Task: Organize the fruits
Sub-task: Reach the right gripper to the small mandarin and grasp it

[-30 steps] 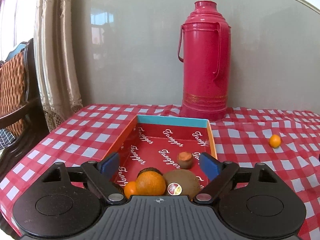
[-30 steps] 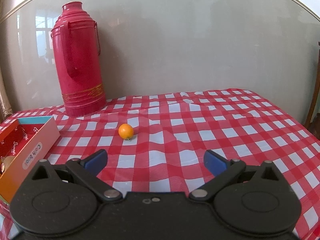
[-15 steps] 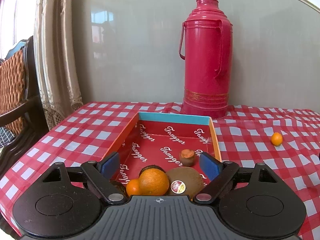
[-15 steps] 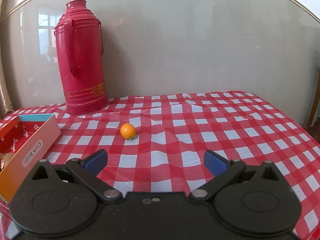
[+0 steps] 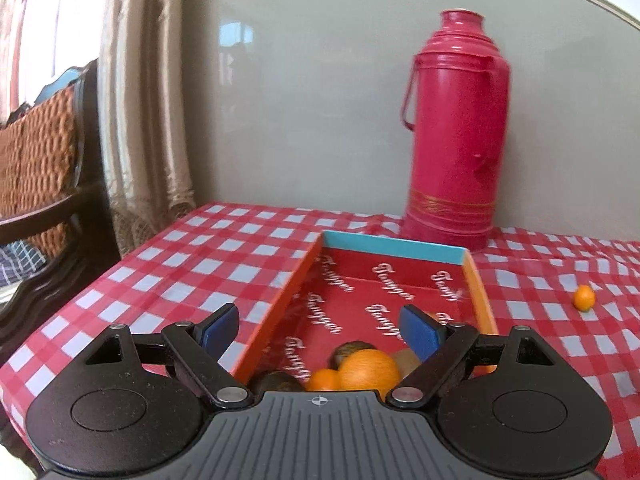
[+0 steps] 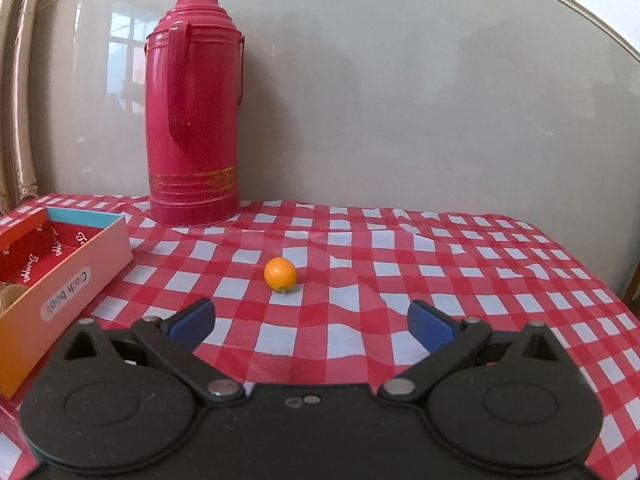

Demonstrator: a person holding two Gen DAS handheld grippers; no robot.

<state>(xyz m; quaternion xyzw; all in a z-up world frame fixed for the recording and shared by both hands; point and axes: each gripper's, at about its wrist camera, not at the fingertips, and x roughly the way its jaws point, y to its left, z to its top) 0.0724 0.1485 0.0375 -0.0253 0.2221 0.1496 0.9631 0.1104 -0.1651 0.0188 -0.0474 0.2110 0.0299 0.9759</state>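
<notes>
Left wrist view: left gripper [image 5: 318, 326] spread wide, nothing between the blue pads, touching nothing. It hangs over the near end of the box [image 5: 394, 249], which holds a large orange [image 5: 370, 370], a smaller orange [image 5: 323, 380] touching it, and brown fruit partly hidden behind the gripper body. Off to the right a small orange [image 5: 583, 298] lies alone on the checked cloth of the counter [image 5: 224, 256], well apart from the box.

Right wrist view: right gripper [image 6: 310, 322] equally wide, empty, above the cloth. The small orange [image 6: 280, 274] sits ahead of it, slightly left of centre, not touched. Red thermos [image 6: 194, 108] stands upright at the back.

Only the left view shows the box's fruit, the curtain [image 5: 144, 100] and the chair [image 5: 44, 168]. Only the right view shows the box's outer side with its label [image 6: 66, 290].
</notes>
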